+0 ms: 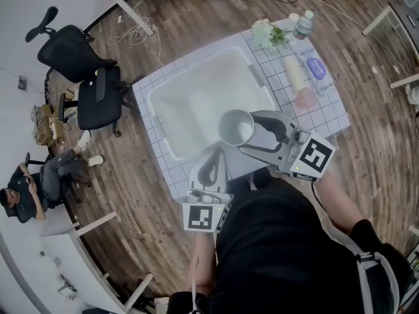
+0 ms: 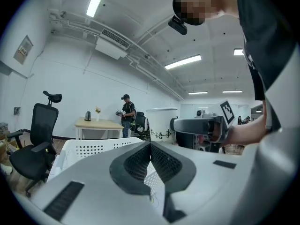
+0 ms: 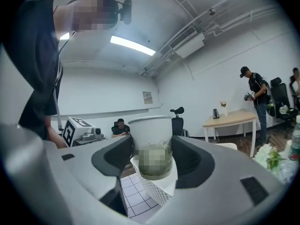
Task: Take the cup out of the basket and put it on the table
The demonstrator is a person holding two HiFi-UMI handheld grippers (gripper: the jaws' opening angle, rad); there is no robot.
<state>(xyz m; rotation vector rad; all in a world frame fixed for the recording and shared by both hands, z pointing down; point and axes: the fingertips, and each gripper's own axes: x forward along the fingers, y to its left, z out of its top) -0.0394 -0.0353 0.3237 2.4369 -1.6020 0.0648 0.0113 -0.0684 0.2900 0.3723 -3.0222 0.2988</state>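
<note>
Right gripper [image 3: 151,147] is clamping the cup [image 1: 236,127] above the basket [image 1: 156,118].
Left gripper [image 2: 150,148] is hovering beside it over the table [image 1: 325,114], jaws pressed together, empty.

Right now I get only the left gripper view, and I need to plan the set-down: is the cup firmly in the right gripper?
Observer: Yes. In the right gripper view, the right gripper has both jaws against the sides of the cup.
Operator: Where is it relative to the basket?
Observer: The head view shows it held over the near rim of the basket, not yet over open table.
Operator: Any bare spot to aim for?
Observer: A bare checkered patch of table lies to the right of the basket, beside a pink object.
</note>
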